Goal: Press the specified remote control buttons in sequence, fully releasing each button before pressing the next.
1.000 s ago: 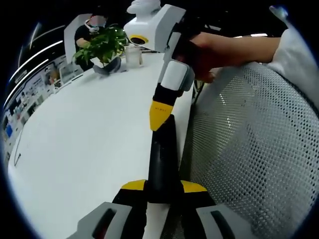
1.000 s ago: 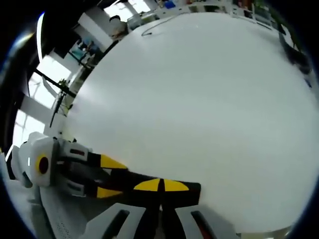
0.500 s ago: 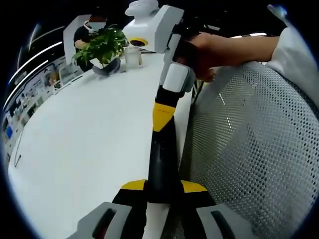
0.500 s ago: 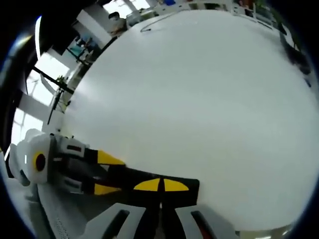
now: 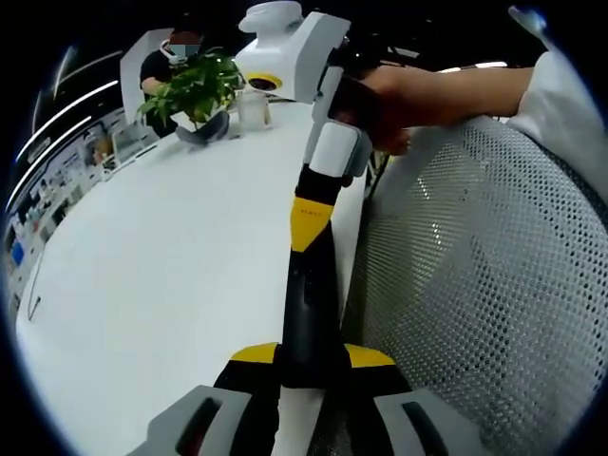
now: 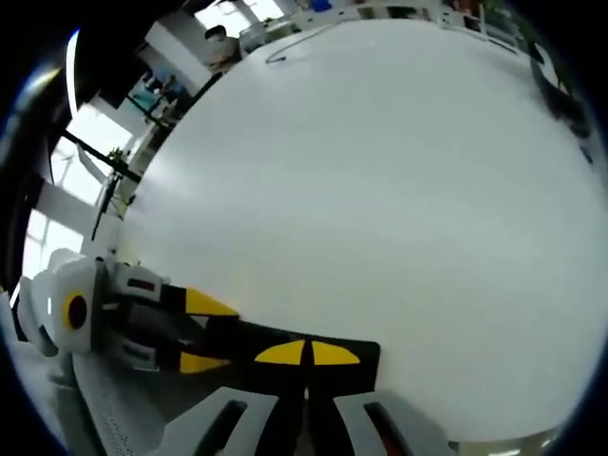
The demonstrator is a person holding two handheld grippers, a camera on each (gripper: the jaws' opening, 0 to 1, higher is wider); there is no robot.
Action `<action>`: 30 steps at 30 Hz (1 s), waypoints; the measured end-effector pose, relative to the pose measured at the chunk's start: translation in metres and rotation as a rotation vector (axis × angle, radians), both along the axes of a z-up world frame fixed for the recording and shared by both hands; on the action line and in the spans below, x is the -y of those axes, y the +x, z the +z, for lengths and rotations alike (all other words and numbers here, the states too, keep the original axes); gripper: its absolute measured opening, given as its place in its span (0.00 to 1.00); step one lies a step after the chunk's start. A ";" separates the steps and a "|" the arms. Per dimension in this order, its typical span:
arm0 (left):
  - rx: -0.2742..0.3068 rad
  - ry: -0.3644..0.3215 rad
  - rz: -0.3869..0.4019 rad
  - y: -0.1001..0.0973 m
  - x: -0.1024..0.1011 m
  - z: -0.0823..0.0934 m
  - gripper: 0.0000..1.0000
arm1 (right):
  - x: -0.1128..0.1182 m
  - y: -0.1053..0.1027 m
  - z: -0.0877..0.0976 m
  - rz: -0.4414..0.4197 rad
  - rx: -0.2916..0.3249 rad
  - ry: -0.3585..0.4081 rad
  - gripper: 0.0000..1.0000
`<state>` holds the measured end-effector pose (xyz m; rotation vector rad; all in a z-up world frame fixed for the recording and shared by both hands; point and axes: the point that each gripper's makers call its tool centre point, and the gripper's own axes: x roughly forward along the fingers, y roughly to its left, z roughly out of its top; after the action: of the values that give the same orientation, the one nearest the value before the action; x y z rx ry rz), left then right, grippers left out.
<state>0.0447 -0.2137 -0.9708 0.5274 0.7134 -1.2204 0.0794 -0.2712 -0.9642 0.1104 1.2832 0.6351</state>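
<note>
A long black remote control (image 5: 309, 294) sticks forward out of my left gripper (image 5: 312, 354), whose yellow-tipped jaws are shut on its near end. It hangs along the white table's (image 5: 161, 256) edge. My right gripper (image 5: 306, 223), held by a person's hand (image 5: 380, 100), comes down from above with its jaws shut, and its yellow tip rests on the remote's far end. In the right gripper view my right gripper (image 6: 306, 353) is shut, its tips right over the remote (image 6: 242, 334). The left gripper (image 6: 198, 332) clamps the remote from the left.
A potted green plant (image 5: 195, 90) and a clear glass (image 5: 255, 106) stand at the table's far end, with a seated person behind them. A grey mesh chair back (image 5: 475, 285) fills the right side. A thin dark cable (image 6: 304, 43) lies on the far tabletop.
The right gripper's yellow tip has shifted very slightly along the remote's far end. The left gripper and the remote have stayed put.
</note>
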 end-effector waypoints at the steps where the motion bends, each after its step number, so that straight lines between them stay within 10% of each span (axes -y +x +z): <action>1: 0.000 0.000 0.000 0.000 0.000 0.000 0.24 | 0.000 0.000 0.000 0.000 0.000 0.001 0.00; 30: 0.003 0.003 0.002 0.001 0.000 -0.001 0.24 | -0.007 -0.011 0.003 -0.004 -0.103 0.042 0.00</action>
<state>0.0459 -0.2140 -0.9714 0.5315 0.7129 -1.2167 0.0681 -0.2642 -0.9610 0.1823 1.3683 0.6604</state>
